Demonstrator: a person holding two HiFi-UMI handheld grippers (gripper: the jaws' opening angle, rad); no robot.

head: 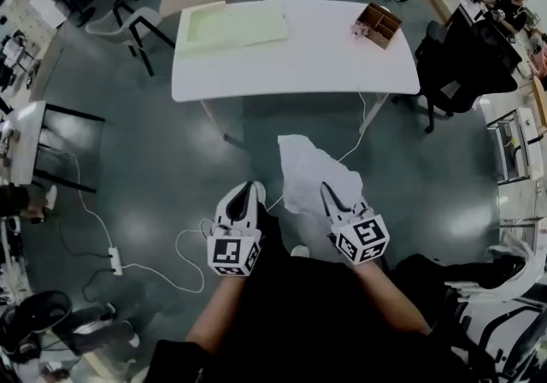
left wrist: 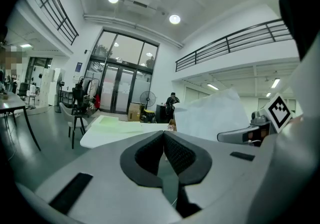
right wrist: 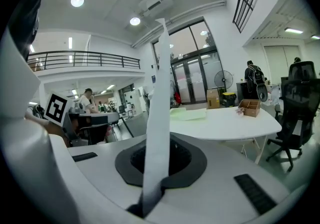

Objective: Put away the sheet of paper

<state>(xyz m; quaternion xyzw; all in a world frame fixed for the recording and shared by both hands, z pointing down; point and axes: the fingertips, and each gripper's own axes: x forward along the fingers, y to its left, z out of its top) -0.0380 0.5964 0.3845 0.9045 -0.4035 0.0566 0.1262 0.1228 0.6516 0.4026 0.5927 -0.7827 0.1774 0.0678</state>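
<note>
Grippers sit nearest in my head view, both held low over the dark floor. My left gripper (head: 251, 190) has its jaws pressed together with nothing between them. My right gripper (head: 328, 194) is clamped on the sheet of paper (head: 306, 169), which stands out ahead of the jaws, crumpled and clear of the floor. In the right gripper view I see it edge-on, a narrow white strip rising from between the pads. Off to my left a white power strip (head: 114, 261) lies on the floor. Farther on stands the white table (head: 325, 65), well apart from the paper. A pale green board (head: 235, 25) lies on its far left part, and a small cardboard box (head: 379, 24) sits near its far right corner. A black office chair (head: 461, 61) stands just beside the table's right end.
</note>
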